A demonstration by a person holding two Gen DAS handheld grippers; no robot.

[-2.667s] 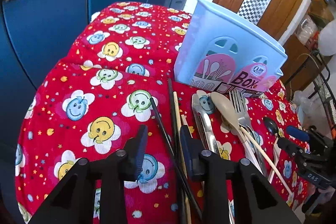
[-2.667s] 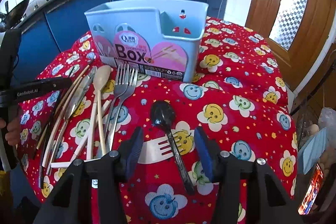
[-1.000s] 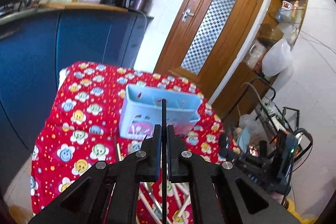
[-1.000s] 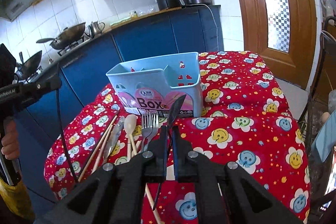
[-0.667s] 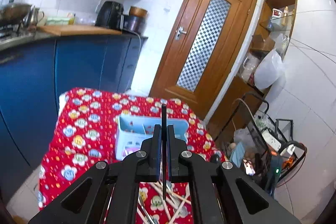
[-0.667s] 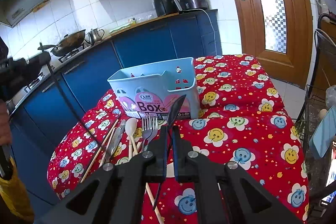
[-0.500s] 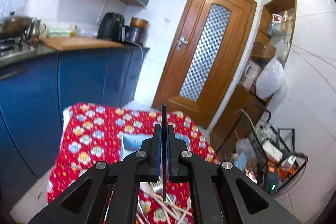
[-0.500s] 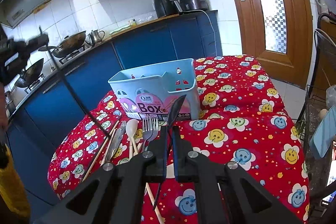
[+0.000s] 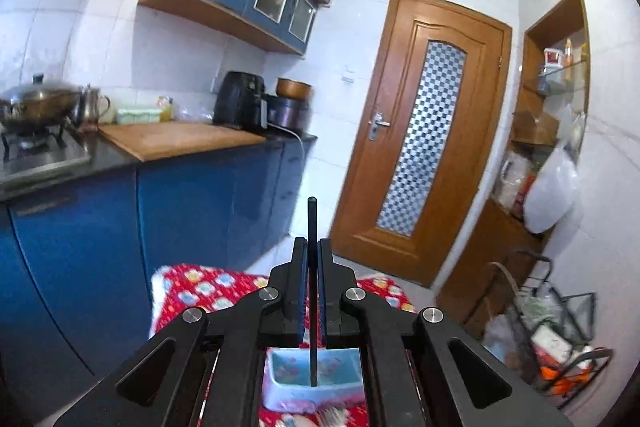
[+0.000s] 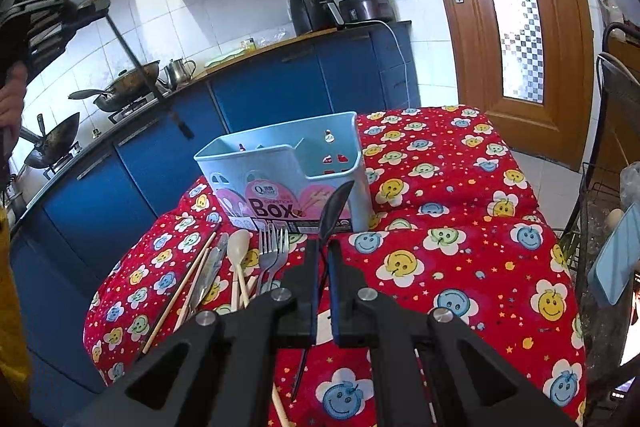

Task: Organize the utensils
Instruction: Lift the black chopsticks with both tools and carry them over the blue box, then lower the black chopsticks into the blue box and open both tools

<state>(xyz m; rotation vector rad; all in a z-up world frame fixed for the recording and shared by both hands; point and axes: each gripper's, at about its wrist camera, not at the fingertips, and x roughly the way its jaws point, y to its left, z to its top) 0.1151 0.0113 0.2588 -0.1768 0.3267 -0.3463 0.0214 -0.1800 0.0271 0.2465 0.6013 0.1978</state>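
A: Left tongs? Raised since a sec ago, clamped on black chopstick, above blue box.
B: Right tongs unmoved, pinching black spoon near box, over surface.

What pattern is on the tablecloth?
Red tablecloth with smiley-face flowers in yellow, blue, green; clearest in the right wrist view.
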